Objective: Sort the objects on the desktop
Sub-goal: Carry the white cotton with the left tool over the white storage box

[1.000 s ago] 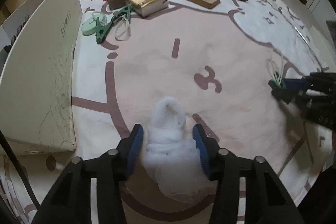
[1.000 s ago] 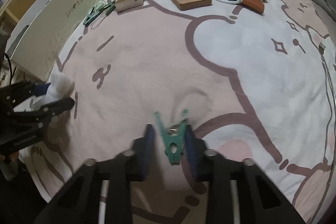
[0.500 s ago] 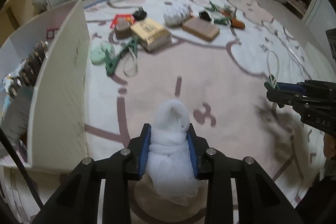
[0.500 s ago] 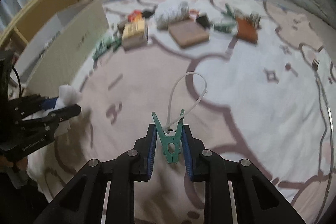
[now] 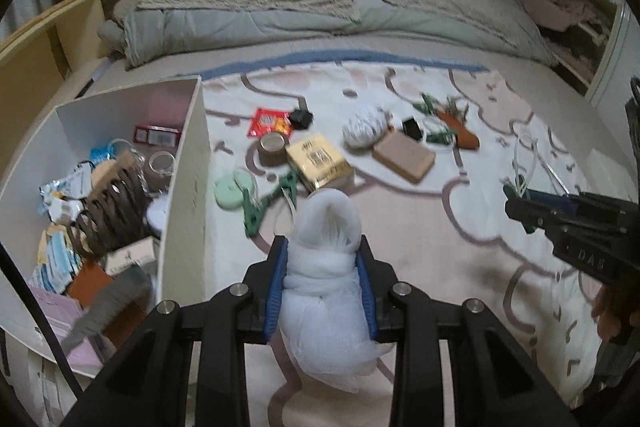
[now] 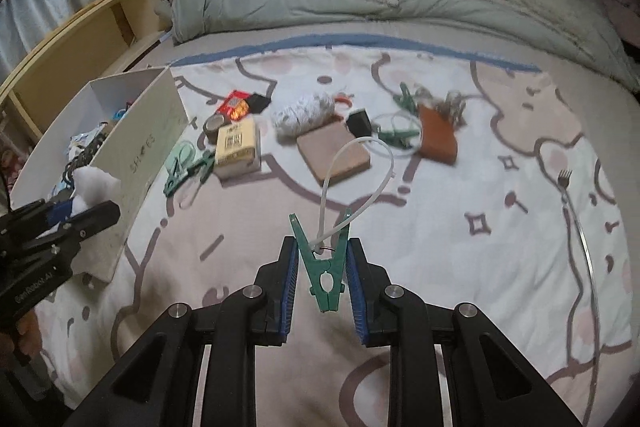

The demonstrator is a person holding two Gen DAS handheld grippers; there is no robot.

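My left gripper (image 5: pixel 323 259) is shut on a white mesh bundle (image 5: pixel 326 267) and holds it above the bedspread, just right of the white box (image 5: pixel 188 187). It also shows in the right wrist view (image 6: pixel 76 211) at the left. My right gripper (image 6: pixel 322 263) is shut on a green clothespin (image 6: pixel 322 267) with a white loop cord (image 6: pixel 360 179), held in the air. It also shows in the left wrist view (image 5: pixel 520 201) at the right. The box holds several sorted items.
On the patterned bedspread (image 6: pixel 480 227) lie a yellow box (image 5: pixel 318 161), a brown pad (image 5: pixel 404 157), a tape roll (image 5: pixel 273 145), a green clip (image 5: pixel 264 205), a white wrapped bundle (image 5: pixel 366 125), a red packet (image 5: pixel 268 121) and an orange-brown case (image 6: pixel 436 139). A fork (image 6: pixel 566 183) lies right.
Both grippers have closed on their objects and lifted them off the bedspread. The left one has risen beside the box, so the box's inside now shows.
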